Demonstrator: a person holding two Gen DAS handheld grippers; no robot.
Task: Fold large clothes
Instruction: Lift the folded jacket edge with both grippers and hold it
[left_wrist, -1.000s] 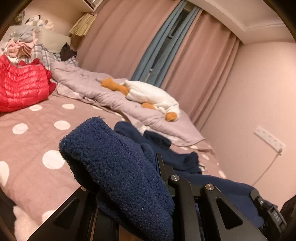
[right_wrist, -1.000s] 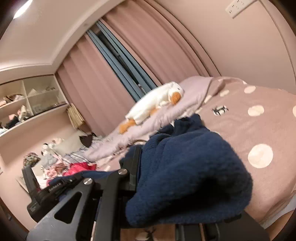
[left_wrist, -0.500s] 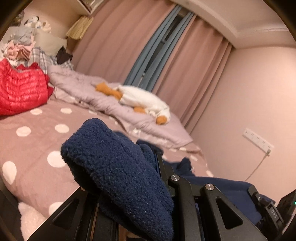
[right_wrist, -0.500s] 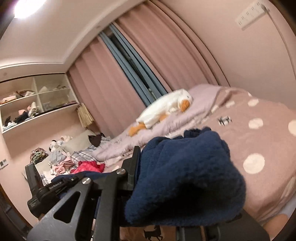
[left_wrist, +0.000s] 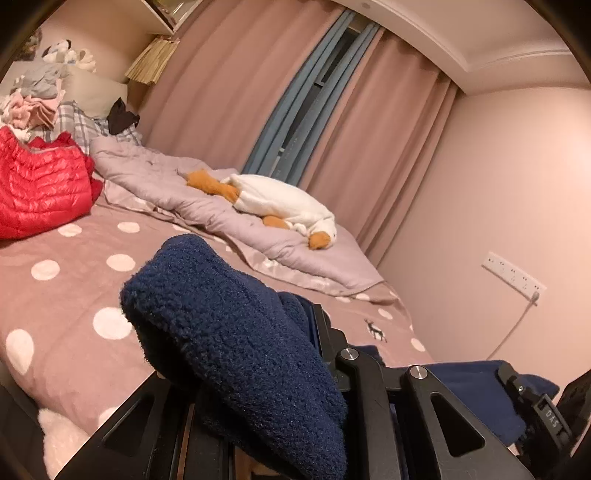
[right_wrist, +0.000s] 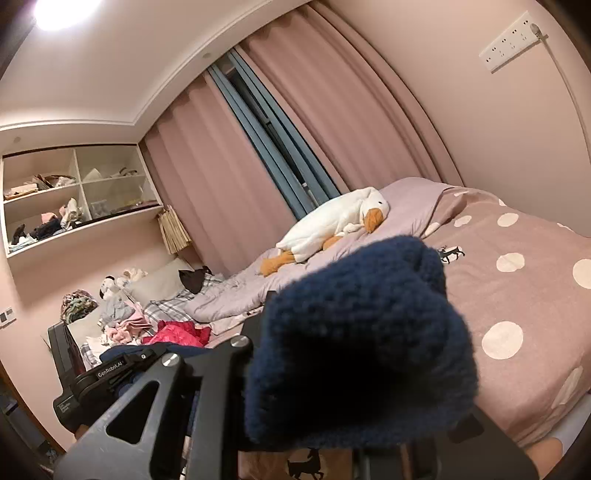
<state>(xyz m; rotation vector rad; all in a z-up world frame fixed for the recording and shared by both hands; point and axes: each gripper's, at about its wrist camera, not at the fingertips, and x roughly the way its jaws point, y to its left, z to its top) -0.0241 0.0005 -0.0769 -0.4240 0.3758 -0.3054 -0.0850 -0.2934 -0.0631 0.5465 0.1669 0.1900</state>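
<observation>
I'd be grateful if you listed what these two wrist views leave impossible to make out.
- Left hand-held gripper fingertips, left wrist view: buried under the navy fleece.
- Right hand-held gripper fingertips, right wrist view: the same fleece bunches over them.
- Fleece shape and kind: most of it is cut off by the bottom edges.
- Shelf items, right wrist view: too small to identify.

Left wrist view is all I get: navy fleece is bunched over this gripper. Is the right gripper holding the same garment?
Observer: Yes. The right gripper has the navy fleece bunched between its jaws, which have just been easing open.
Operator: Where is the room's light coming from?
Observer: A ceiling light is on, at the top left of the right wrist view.
Operator: Any storage above the pillows?
Observer: Open wall shelves hold clothes and small clutter.
</observation>
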